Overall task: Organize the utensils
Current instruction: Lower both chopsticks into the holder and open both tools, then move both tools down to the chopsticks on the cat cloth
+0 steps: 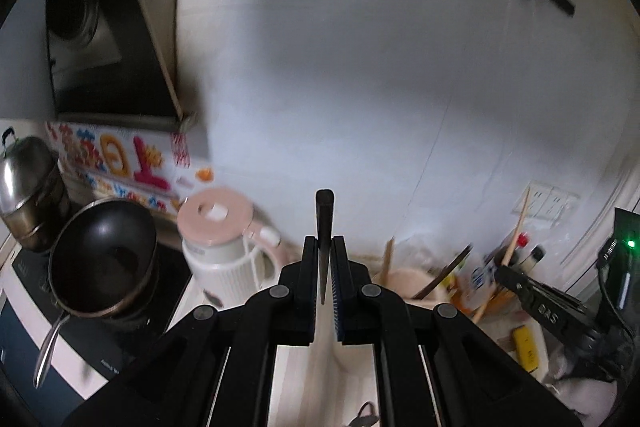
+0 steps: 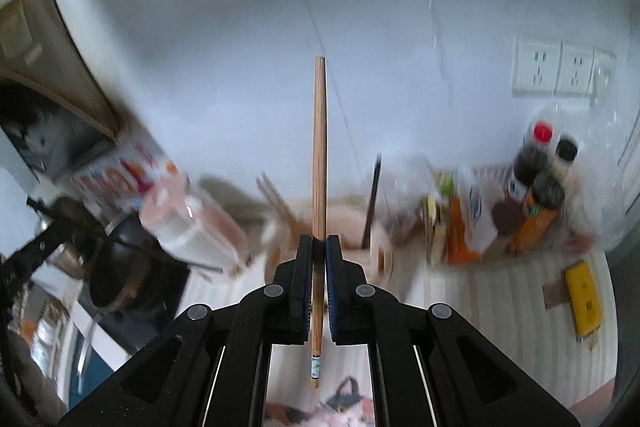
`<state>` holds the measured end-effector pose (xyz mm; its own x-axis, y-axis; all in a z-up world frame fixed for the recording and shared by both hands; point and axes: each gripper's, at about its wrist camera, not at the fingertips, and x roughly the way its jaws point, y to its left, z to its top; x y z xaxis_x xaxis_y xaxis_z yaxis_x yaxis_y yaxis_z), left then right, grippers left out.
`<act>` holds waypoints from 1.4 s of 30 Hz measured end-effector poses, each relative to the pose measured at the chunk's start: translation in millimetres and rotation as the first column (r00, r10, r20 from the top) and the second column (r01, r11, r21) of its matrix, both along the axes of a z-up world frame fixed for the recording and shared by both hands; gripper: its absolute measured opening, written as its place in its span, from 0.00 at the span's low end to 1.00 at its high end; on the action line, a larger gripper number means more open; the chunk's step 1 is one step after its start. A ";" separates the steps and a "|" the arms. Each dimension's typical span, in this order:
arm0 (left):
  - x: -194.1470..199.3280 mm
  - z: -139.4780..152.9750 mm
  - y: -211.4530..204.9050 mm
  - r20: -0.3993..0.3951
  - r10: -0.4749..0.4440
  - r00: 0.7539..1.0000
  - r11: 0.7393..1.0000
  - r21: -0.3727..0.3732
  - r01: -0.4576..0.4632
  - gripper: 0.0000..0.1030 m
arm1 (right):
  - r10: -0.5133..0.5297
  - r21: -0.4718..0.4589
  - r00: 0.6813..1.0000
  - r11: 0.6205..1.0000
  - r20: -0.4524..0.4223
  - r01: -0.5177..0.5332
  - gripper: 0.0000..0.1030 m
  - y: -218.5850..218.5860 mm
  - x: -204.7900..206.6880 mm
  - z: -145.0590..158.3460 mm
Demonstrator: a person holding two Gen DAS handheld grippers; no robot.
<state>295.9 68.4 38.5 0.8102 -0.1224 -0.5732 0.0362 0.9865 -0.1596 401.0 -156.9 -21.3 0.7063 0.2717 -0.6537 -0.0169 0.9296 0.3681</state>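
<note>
My left gripper (image 1: pixel 325 247) is shut on a dark chopstick (image 1: pixel 324 215) that stands upright between the pads, raised above the counter. My right gripper (image 2: pixel 319 247) is shut on a light wooden chopstick (image 2: pixel 319 147), also upright, its lower end hanging below the pads. The right gripper shows in the left wrist view (image 1: pixel 505 271) at the right, with its wooden chopstick (image 1: pixel 519 227). A pale bowl (image 2: pixel 344 223) behind the grippers holds wooden chopsticks (image 2: pixel 276 199) and a dark chopstick (image 2: pixel 372 203); it also shows in the left wrist view (image 1: pixel 404 281).
A pink-lidded white kettle (image 1: pixel 222 247) stands left of the bowl. A black wok (image 1: pixel 104 259) and a steel pot (image 1: pixel 28 187) sit on the stove at left. Bottles and packets (image 2: pixel 532 195) crowd the right corner under wall sockets (image 2: pixel 556 69). A yellow item (image 2: pixel 583 297) lies on the counter.
</note>
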 end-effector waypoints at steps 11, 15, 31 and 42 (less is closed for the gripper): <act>38.4 6.0 -48.1 -0.010 -0.098 0.995 0.992 -0.084 0.096 0.04 | -0.130 0.031 0.983 0.991 0.126 0.127 0.06 -32.8 57.7 21.9; 63.3 -14.5 -67.1 -0.046 -0.112 0.993 0.991 -0.084 0.108 0.04 | -0.156 0.025 0.978 0.988 0.137 0.154 0.06 -31.6 75.3 5.8; 102.0 -19.7 -92.8 -0.050 -0.126 0.991 0.991 -0.043 0.124 0.02 | -0.145 -0.008 0.981 0.989 0.129 0.147 0.06 -28.9 100.6 -40.8; 77.0 -64.2 -47.0 -0.117 0.046 0.992 0.998 0.055 -0.040 0.73 | -0.021 0.001 0.999 1.000 0.025 0.021 0.23 -26.3 91.3 -63.1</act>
